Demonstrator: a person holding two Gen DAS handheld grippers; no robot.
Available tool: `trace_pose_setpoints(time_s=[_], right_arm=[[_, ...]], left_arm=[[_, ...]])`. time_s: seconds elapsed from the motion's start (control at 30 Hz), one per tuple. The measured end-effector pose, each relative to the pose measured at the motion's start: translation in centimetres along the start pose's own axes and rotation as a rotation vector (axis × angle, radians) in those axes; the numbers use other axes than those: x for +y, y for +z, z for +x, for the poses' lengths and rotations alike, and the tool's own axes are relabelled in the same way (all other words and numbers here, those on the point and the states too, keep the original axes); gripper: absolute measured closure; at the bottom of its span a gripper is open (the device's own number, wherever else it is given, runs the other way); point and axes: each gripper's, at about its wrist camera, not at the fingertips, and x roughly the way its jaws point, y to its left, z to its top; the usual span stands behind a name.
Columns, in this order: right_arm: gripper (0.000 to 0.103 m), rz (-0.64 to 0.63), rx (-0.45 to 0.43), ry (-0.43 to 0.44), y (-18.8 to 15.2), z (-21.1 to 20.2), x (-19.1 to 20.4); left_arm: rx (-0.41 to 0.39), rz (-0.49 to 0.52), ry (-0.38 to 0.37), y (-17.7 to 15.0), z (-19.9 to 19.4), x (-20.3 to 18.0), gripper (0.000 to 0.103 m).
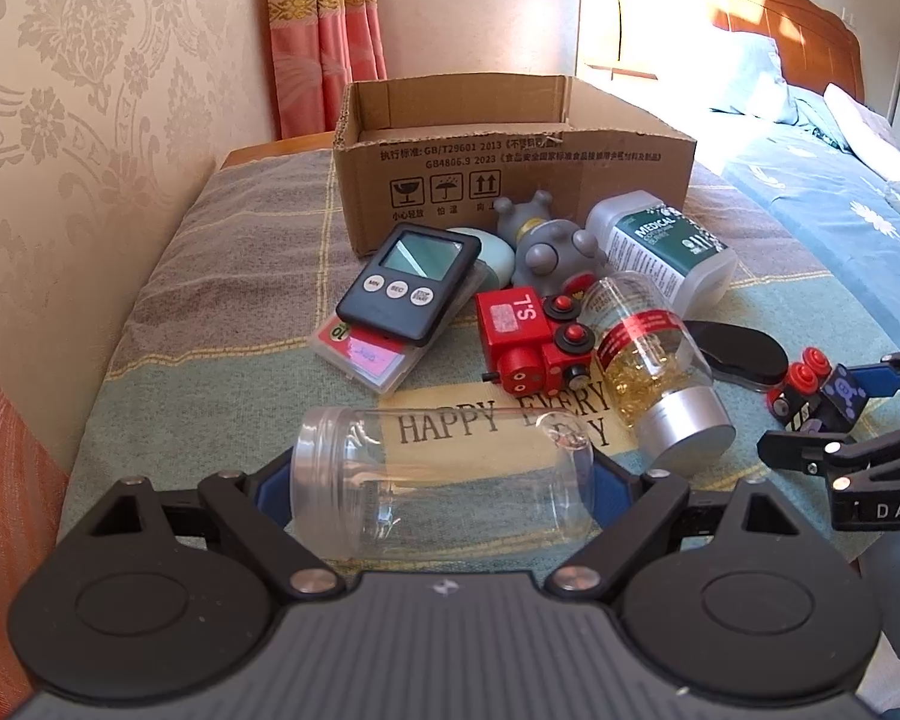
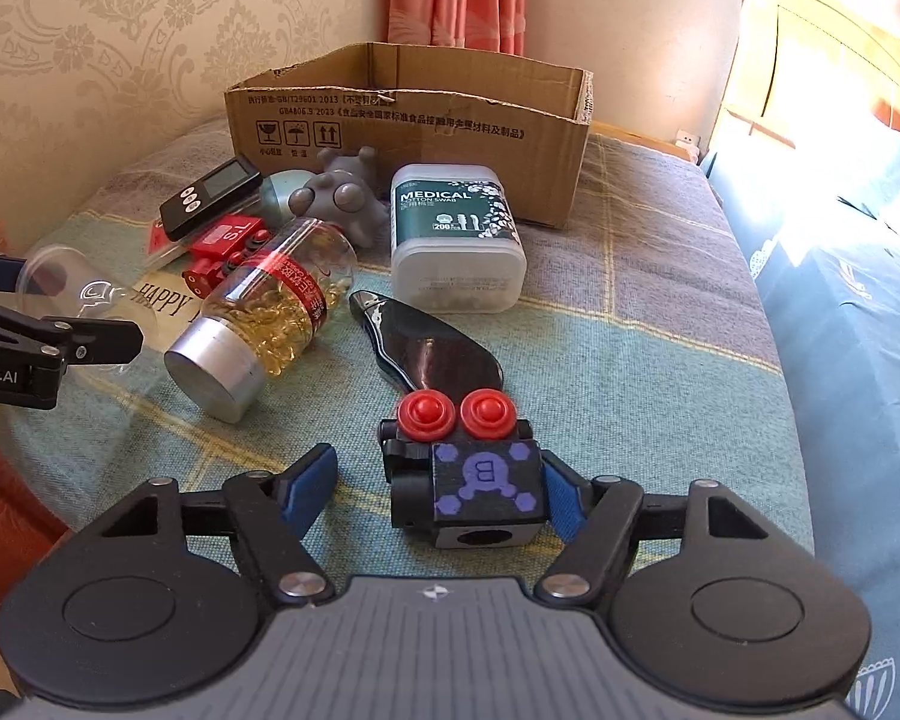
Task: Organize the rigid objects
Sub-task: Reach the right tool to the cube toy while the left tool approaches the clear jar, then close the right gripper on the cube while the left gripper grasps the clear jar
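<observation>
An empty clear plastic jar point(image 1: 438, 480) lies on its side between the fingers of my left gripper point(image 1: 444, 489), which is closed on it. My right gripper point(image 2: 444, 492) is open around a black toy block point(image 2: 468, 480) with red knobs and a purple mark; the right finger touches it, the left finger is apart. An open cardboard box point(image 1: 498, 150) stands at the back. In front of it lie a black timer point(image 1: 408, 282), a red toy train point(image 1: 528, 342), a capsule bottle point(image 1: 654, 372), a grey toy point(image 1: 546, 246) and a cotton swab box point(image 2: 456, 234).
Everything lies on a checked cloth point(image 2: 630, 324) over a low table. A black spoon-shaped object point(image 2: 426, 348) lies just beyond the toy block. A card box point(image 1: 360, 354) sits under the timer. A wall is on the left, a bed point(image 2: 858, 276) on the right.
</observation>
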Motion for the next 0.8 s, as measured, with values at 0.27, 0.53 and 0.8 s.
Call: trace_pose_setpoints(time_s=[0.27, 0.53, 0.8], right_arm=[[0.045, 0.012, 0.016, -0.009, 0.3, -0.1, -0.8], [0.046, 0.000, 0.033, -0.002, 1.0, -0.6, -1.4], [0.046, -0.037, -0.010, 0.030, 3.9, -2.2, -2.7]], left_arm=[[0.009, 0.020, -0.001, 0.3, 0.0, -0.3, 0.013], [0.016, 0.026, -0.006, 1.4, -0.6, -0.3, 0.013], [-0.040, 0.010, -0.033, 5.3, -2.4, 0.0, 0.013]])
